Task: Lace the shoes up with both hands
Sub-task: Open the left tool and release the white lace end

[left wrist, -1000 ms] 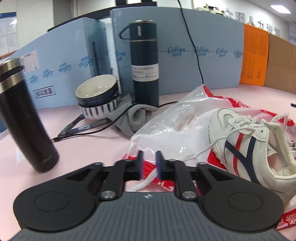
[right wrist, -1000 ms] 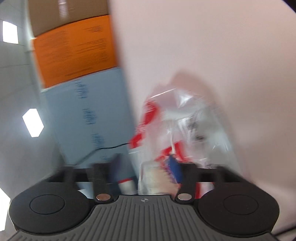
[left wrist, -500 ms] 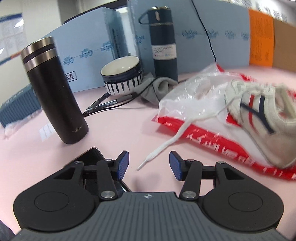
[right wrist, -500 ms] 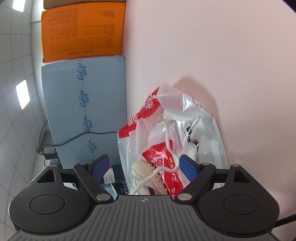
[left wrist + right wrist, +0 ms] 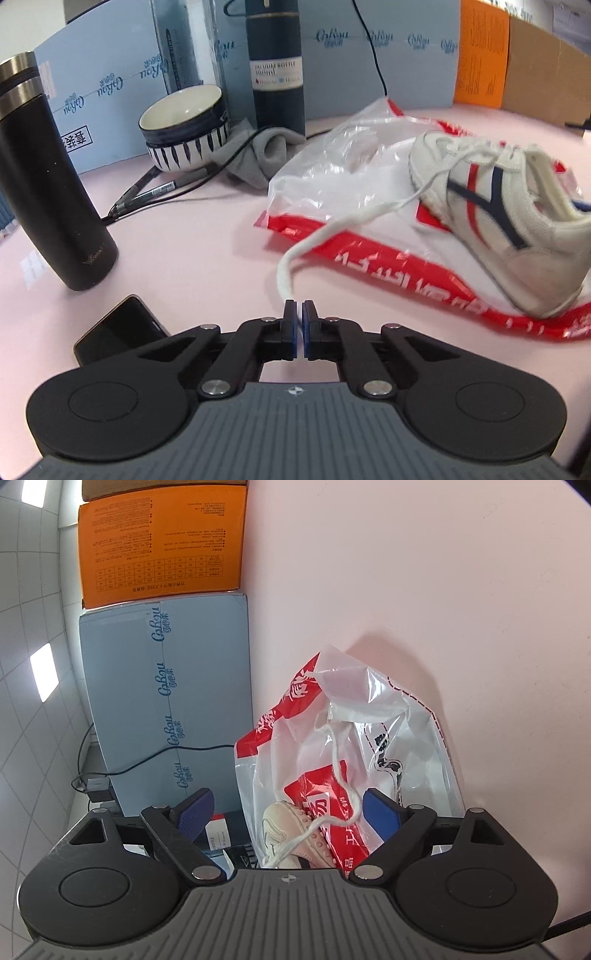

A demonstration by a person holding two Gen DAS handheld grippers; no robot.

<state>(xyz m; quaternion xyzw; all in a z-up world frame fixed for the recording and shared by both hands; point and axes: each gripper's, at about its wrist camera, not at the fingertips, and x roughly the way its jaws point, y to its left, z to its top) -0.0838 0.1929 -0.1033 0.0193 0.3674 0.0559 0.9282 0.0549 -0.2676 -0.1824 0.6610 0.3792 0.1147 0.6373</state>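
Note:
A white sneaker [image 5: 498, 206] with navy and red stripes lies on a red-and-clear plastic bag [image 5: 369, 254] at the right of the left wrist view. One white lace [image 5: 332, 230] runs from its eyelets down to my left gripper [image 5: 299, 314], which is shut on the lace end. In the right wrist view my right gripper [image 5: 288, 812] is open and empty above the sneaker's toe [image 5: 291, 834]. The other lace [image 5: 338, 775] lies loose across the bag [image 5: 399, 723] between the jaws.
A black tumbler [image 5: 48, 184] stands at left and a phone [image 5: 118, 332] lies by my left gripper. A striped bowl [image 5: 184, 125], pens, a grey cloth [image 5: 262, 151] and a navy bottle [image 5: 275, 70] stand at the back before blue boxes [image 5: 388, 51].
My left gripper was open half a second ago and has closed on the lace end. My right gripper has stayed open above the shoe and shifted only slightly.

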